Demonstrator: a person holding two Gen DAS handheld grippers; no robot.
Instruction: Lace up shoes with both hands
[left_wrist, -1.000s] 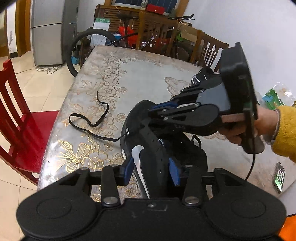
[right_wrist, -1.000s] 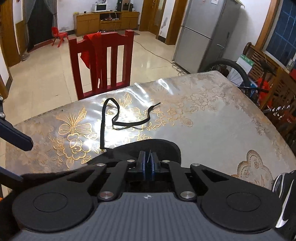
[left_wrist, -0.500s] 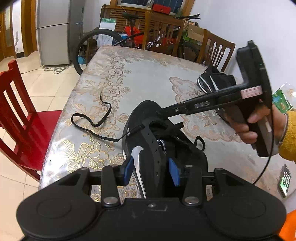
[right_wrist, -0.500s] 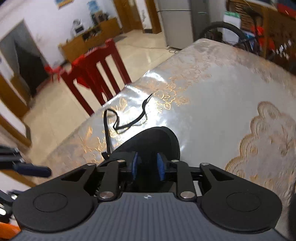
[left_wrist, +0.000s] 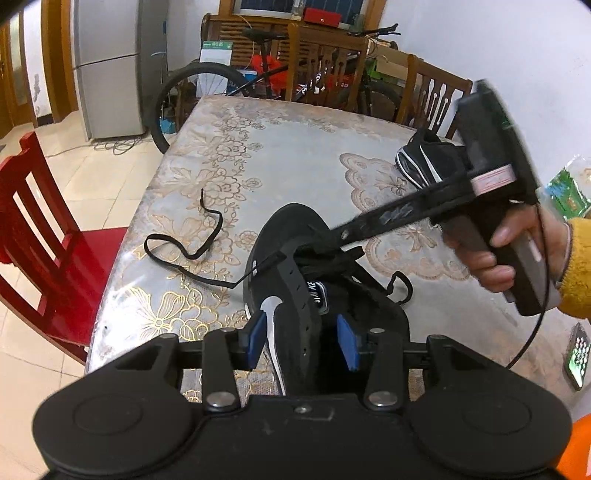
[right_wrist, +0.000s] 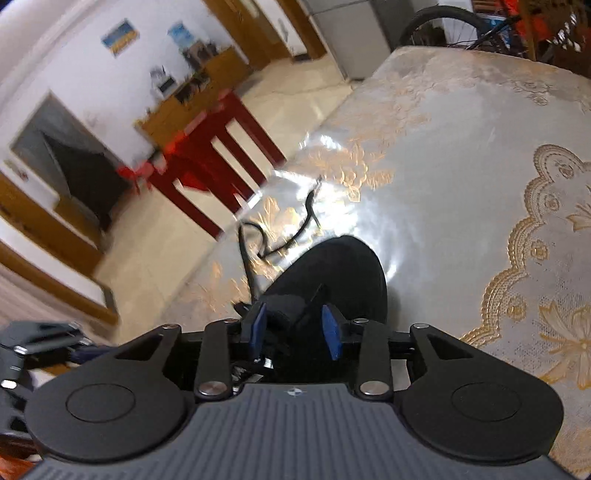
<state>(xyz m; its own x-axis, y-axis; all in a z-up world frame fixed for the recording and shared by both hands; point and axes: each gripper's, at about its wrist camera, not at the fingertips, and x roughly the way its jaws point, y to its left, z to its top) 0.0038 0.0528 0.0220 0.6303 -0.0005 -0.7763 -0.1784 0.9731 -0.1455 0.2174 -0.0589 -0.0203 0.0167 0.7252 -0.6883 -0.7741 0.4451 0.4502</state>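
Right gripper (left_wrist: 310, 246) tips: lost to us inside the shoe (left_wrist: 295, 258). Second shoe (left_wrist: 424, 162): half hidden behind it. Right-wrist background: blurred.

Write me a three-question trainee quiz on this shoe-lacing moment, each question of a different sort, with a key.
1. True or false: the left gripper has its blue fingers on either side of the black shoe's side wall.
2. Multiple choice: where does the loose end of the black lace lie? A) on the tablecloth, on the red chair's side of the shoe; B) inside the shoe; C) on the floor.
3. Fill the gap: the second shoe sits near the table's far ____ corner in the left wrist view.

Key: 1 true; 2 A; 3 right.
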